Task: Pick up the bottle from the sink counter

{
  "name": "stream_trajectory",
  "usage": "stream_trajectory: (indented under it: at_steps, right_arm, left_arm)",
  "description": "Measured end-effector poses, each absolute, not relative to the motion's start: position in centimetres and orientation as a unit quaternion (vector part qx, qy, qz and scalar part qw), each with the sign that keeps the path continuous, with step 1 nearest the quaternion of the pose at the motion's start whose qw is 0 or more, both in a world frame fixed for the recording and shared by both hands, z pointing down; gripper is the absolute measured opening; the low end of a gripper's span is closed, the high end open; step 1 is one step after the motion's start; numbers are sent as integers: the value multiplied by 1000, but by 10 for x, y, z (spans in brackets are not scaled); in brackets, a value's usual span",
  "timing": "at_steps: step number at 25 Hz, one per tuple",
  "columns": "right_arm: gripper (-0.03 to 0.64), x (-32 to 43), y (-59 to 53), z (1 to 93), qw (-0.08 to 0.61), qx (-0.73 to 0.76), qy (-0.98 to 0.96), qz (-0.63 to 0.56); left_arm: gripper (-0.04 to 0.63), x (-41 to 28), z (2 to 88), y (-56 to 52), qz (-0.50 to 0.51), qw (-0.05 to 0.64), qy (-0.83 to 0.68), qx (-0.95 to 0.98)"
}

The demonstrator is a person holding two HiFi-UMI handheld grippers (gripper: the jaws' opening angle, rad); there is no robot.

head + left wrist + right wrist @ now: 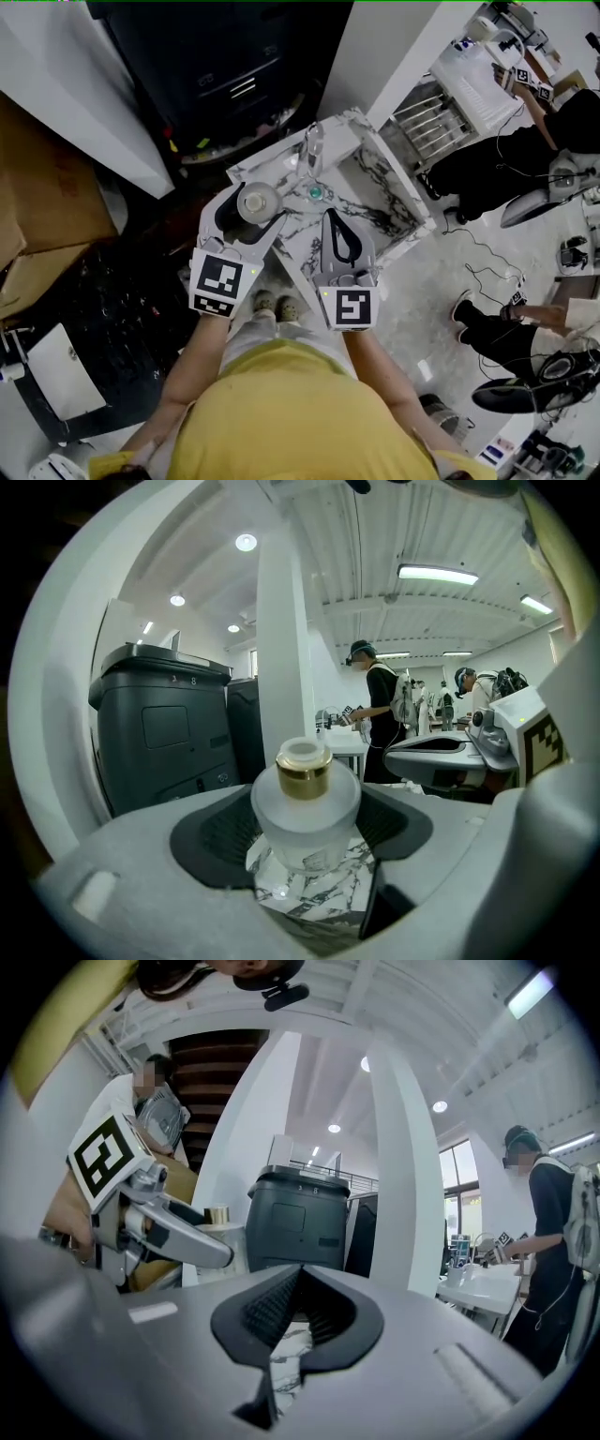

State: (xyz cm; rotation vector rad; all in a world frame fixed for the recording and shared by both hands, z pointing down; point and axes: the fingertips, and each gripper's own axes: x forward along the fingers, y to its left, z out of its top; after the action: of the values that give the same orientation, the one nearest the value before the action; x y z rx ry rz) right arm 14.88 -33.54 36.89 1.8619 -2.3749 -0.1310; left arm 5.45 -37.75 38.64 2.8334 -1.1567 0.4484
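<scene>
A frosted glass bottle (258, 202) with a gold neck sits between the jaws of my left gripper (249, 212), which is shut on its round body. In the left gripper view the bottle (305, 803) fills the gap between the dark pads, over the marble surface; whether it rests on the marble I cannot tell. It is at the near left corner of the white marble sink counter (380, 211). My right gripper (331, 220) hovers over the counter's near edge, beside the left one, shut with nothing in it. The right gripper view shows its pads (281, 1312) pressed together.
A chrome faucet (312, 150) rises at the basin's far side, with the drain (316, 192) below it. A black bin (164, 733) and a white pillar (281, 658) stand behind the counter. Cardboard boxes (42, 216) are at left. People work at tables at right (525, 141).
</scene>
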Motion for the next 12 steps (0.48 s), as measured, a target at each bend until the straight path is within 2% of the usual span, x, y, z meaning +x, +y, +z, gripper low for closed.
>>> stream_trajectory:
  at_steps: [6, 12]
  right_arm:
    - [0, 151, -308, 350, 39, 623, -781, -37]
    - [-2, 148, -289, 354, 47, 623, -780, -33]
  left_arm:
    - [337, 48, 370, -347, 143, 18, -367, 919]
    - [336, 48, 369, -323, 147, 17, -360, 921]
